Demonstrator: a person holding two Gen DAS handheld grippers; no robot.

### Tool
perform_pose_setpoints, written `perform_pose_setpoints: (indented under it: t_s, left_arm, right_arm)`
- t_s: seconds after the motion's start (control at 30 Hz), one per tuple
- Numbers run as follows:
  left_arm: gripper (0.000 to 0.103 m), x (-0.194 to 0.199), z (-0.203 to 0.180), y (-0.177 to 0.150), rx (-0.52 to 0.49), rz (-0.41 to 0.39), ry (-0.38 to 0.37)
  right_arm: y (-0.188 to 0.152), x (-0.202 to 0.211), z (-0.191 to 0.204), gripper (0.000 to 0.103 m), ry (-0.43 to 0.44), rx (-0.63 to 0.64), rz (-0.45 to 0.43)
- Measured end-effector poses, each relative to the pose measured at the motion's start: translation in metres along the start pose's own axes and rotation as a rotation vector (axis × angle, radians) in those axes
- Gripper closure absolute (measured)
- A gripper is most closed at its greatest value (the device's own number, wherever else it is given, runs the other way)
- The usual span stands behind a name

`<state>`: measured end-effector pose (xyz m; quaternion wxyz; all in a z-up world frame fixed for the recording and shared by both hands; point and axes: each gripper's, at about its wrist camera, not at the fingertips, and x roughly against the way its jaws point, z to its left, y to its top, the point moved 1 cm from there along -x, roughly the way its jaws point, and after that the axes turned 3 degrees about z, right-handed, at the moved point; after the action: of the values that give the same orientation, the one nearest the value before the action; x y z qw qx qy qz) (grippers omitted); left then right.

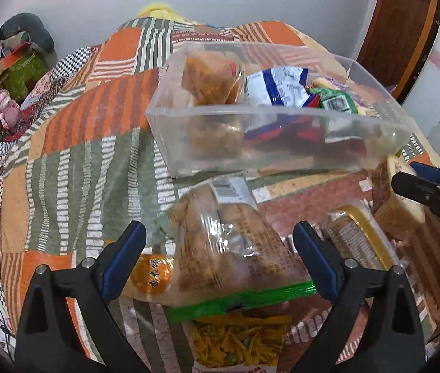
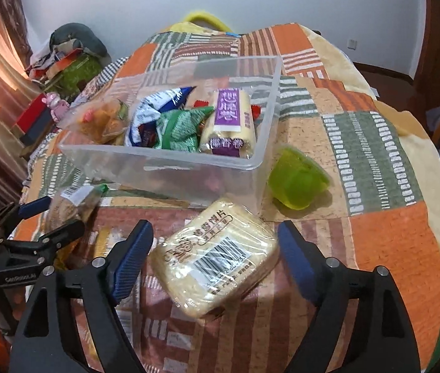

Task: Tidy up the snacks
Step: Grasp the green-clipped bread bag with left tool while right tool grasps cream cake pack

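Observation:
A clear bag of brown snacks with a green strip lies on the patchwork bedspread between the fingers of my left gripper, which stands open around it. My right gripper is open too, its blue pads either side of a wrapped packet of pale bread slices with a gap on both sides. Just beyond stands a clear plastic bin holding a brown snack bag, a blue-white packet, a green packet and a purple-labelled roll. The bin also shows in the left wrist view.
A yellow-strips packet, an orange round snack and a gold-rimmed tray pack lie near my left gripper. A green plastic cup lies on its side right of the bin. Clutter and a pink toy stand off the bed's left edge.

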<state>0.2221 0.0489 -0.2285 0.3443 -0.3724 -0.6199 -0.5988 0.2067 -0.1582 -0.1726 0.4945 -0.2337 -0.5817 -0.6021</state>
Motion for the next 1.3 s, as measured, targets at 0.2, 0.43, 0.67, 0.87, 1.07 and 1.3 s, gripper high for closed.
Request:
perform_pose_setpoints:
  t_s: [0.2,0.43,0.67,0.87,1.07,1.3]
  left_arm:
    - [0.03,-0.005,0.003,-0.005,-0.008,0.011,-0.009]
    - [0.044,0.003,0.009,-0.012,0.0,-0.022,-0.007]
    - [0.051,0.021,0.011,-0.016,0.006,-0.061,-0.01]
    - [0.053,0.034,0.01,-0.016,0.004,-0.075,-0.016]
    - [0.053,0.05,0.006,-0.013,-0.011,-0.108,-0.014]
    - [0.053,0.069,-0.004,-0.004,-0.017,-0.159,-0.029]
  right_arm:
    - [-0.005,-0.003,-0.008,0.019,0.016,-0.022,0.016]
    - [-0.022,0.008,-0.022,0.022,0.043,-0.018,0.054]
    - [-0.024,0.015,-0.027,0.044,0.072,-0.024,0.061]
    - [-0.017,0.003,-0.016,0.044,0.03,0.002,0.055]
    - [-0.018,0.007,-0.015,0.049,0.015,0.009,0.022]
    - [-0.021,0.029,-0.016,0.051,0.013,0.009,-0.022]
